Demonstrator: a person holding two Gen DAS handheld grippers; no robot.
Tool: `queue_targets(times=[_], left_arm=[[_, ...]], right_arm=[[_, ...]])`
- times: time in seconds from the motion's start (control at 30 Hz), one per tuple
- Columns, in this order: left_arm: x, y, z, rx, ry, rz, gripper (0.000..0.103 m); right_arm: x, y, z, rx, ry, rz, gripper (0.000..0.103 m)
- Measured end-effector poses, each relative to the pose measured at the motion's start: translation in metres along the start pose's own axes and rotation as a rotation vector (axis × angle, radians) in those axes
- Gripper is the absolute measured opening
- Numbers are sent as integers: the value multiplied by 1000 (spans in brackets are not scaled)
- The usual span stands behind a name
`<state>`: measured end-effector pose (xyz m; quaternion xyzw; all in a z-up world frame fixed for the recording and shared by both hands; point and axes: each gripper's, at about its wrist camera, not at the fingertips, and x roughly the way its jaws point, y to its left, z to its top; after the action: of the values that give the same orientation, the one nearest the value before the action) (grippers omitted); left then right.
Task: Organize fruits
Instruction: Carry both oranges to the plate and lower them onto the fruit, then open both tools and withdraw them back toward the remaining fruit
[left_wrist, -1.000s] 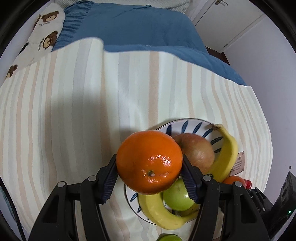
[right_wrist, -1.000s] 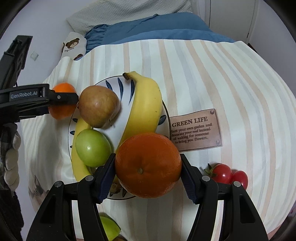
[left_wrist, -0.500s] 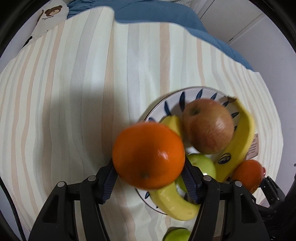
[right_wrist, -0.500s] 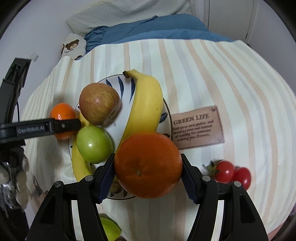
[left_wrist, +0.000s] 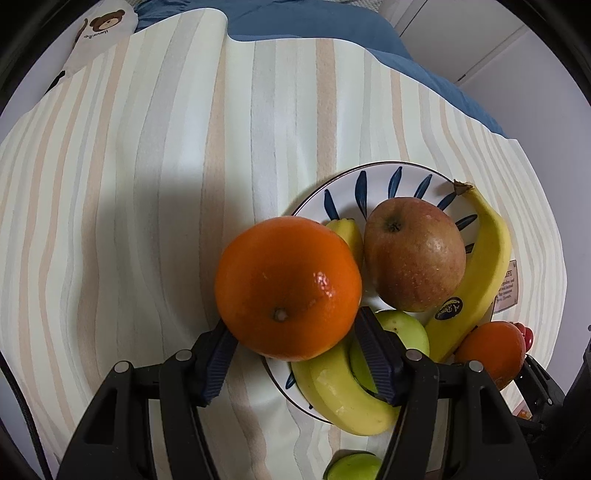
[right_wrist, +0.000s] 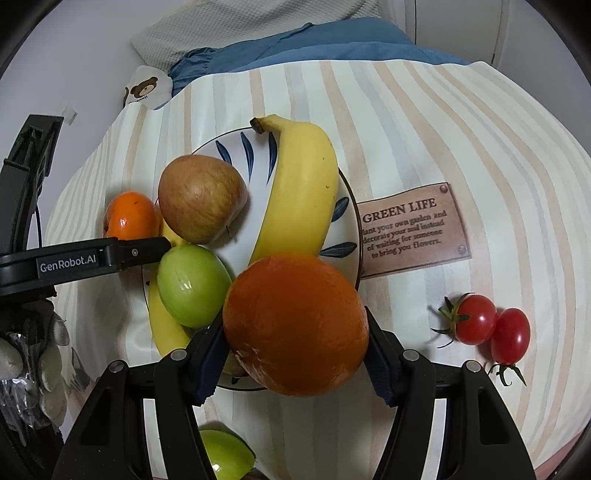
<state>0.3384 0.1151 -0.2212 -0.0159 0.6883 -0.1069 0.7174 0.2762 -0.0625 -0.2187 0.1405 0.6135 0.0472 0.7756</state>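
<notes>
My left gripper (left_wrist: 295, 354) is shut on an orange (left_wrist: 288, 291) at the left rim of the white plate with blue leaf marks (left_wrist: 380, 184). My right gripper (right_wrist: 295, 362) is shut on a second orange (right_wrist: 295, 325) over the plate's near rim (right_wrist: 236, 147). On the plate lie a red-brown apple (right_wrist: 201, 197), a green apple (right_wrist: 192, 284) and two bananas (right_wrist: 303, 184). The left gripper with its orange (right_wrist: 129, 218) also shows in the right wrist view.
Two cherry tomatoes (right_wrist: 491, 328) lie on the striped cloth right of the plate, near a leather "GREEN LIFE" label (right_wrist: 410, 229). Another green fruit (right_wrist: 225, 454) lies near the front edge. Blue bedding (right_wrist: 295, 44) and a bear-print pillow (right_wrist: 146, 88) lie behind.
My left gripper has come lower and closer to the plate's left rim with its orange. My right gripper holds its orange almost in the same place.
</notes>
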Motion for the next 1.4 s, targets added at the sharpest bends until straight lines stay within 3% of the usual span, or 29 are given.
queue_targets(times=[0.37,0.77,0.9,1.17,1.27,1.4], left_arm=[[-14,-9,-5,10,-40,35,62],[-30,-17,-20,31,-94,64,70],[-33,-16,-27,37,-105,67,80],[-39,-13,-44,36,-120,77,81],[-39,-12,-52,38,-121,82,89],[-35,-15,-65,47,-118,104,90]], right_arm=[[-3,-1,1,8,-13,27,68],[-4,0,-15,16,2,37,68],[-2,-1,-21,27,10,45,68],[-4,2,-32,28,7,58,68],[-6,2,-35,31,5,64,68],[-7,0,-38,35,4,68,68]])
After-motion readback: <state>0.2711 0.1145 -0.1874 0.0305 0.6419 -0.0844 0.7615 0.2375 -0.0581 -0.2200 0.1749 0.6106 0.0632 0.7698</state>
